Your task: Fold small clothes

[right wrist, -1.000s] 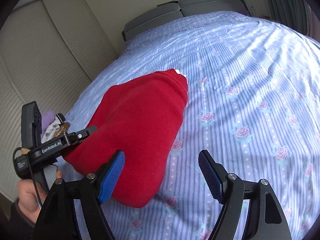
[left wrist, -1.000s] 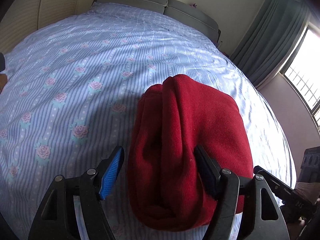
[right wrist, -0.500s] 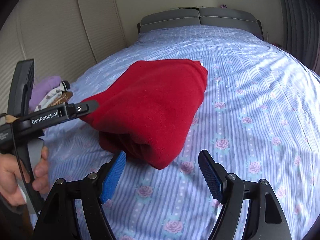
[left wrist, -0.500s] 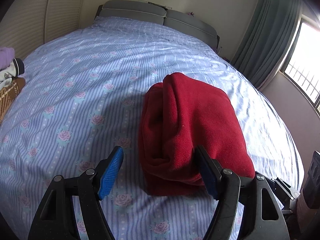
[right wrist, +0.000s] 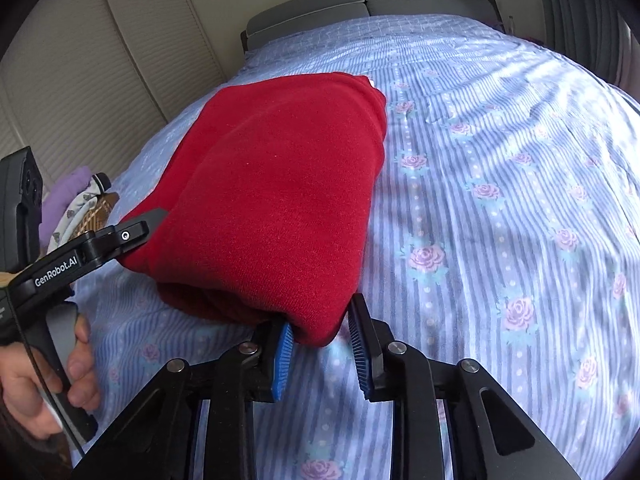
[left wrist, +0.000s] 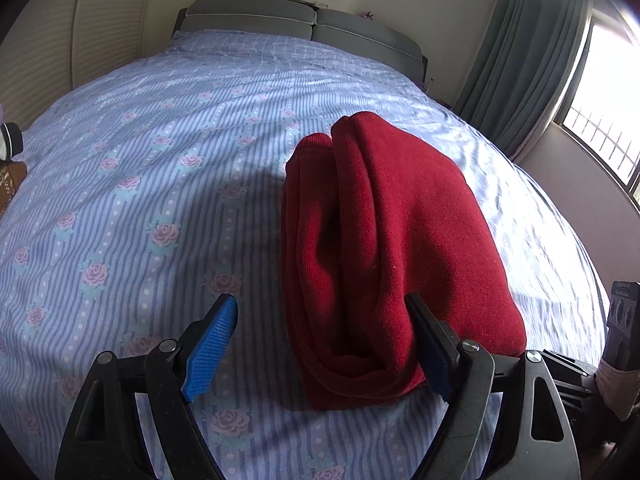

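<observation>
A folded red garment (left wrist: 400,240) lies on the blue rose-print bed sheet (left wrist: 140,200). My left gripper (left wrist: 320,300) straddles its near left end, and its jaws are opening. The right finger (left wrist: 428,344) rests against the cloth, while the left pad (left wrist: 212,340) stands clear of it. In the right wrist view the red garment (right wrist: 280,184) reaches down to my right gripper (right wrist: 320,340). That gripper's jaws are closing, with the garment's near corner pinched between the blue pads (right wrist: 282,356). The left gripper's finger (right wrist: 136,232) shows at the garment's left side, held by a hand (right wrist: 40,380).
A grey headboard (left wrist: 304,28) stands at the far end of the bed. A heap of purple and patterned clothes (right wrist: 76,196) lies at the bed's left edge by the wall. Curtains (left wrist: 532,60) and a window (left wrist: 600,100) are on the right.
The red garment has come down from hanging to lying flat on the sheet. My right gripper has closed from wide open onto its near corner. The left jaws have widened a little.
</observation>
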Demonstrator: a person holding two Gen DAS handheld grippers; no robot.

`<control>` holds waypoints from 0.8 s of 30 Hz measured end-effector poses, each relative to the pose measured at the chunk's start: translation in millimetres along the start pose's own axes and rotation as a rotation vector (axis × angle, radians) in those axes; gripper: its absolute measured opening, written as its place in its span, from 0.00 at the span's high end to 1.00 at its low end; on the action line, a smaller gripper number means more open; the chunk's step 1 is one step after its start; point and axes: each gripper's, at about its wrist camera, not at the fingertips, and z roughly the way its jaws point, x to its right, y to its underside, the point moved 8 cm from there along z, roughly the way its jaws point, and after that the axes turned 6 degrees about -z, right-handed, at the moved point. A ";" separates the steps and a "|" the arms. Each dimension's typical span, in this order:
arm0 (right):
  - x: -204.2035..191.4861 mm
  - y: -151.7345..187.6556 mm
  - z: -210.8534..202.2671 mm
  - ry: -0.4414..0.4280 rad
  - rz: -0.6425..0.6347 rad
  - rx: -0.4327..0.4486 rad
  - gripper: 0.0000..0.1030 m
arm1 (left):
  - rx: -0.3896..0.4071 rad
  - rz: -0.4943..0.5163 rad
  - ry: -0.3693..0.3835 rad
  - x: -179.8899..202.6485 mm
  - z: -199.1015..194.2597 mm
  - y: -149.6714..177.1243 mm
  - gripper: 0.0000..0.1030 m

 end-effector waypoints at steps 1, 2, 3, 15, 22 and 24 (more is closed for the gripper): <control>3.2 1.6 2.2 -0.012 0.013 -0.004 0.75 | 0.000 -0.006 0.011 -1.6 2.0 1.3 0.18; 6.0 3.7 4.8 -0.019 0.020 -0.004 0.75 | -0.002 -0.008 0.013 -3.5 3.6 2.9 0.16; 7.8 5.6 6.7 -0.014 0.016 -0.004 0.75 | 0.001 -0.011 0.014 -5.4 3.7 4.0 0.16; -19.1 -4.4 -43.9 -0.002 -0.108 0.078 0.41 | 0.062 -0.165 0.109 -8.7 -47.5 -6.8 0.16; -10.6 -25.5 -75.3 -0.062 -0.042 0.158 0.15 | 0.031 -0.287 0.133 -9.6 -50.8 11.0 0.13; -10.6 -33.4 -72.4 -0.090 -0.023 0.138 0.15 | 0.027 -0.349 0.138 -10.8 -49.2 16.1 0.12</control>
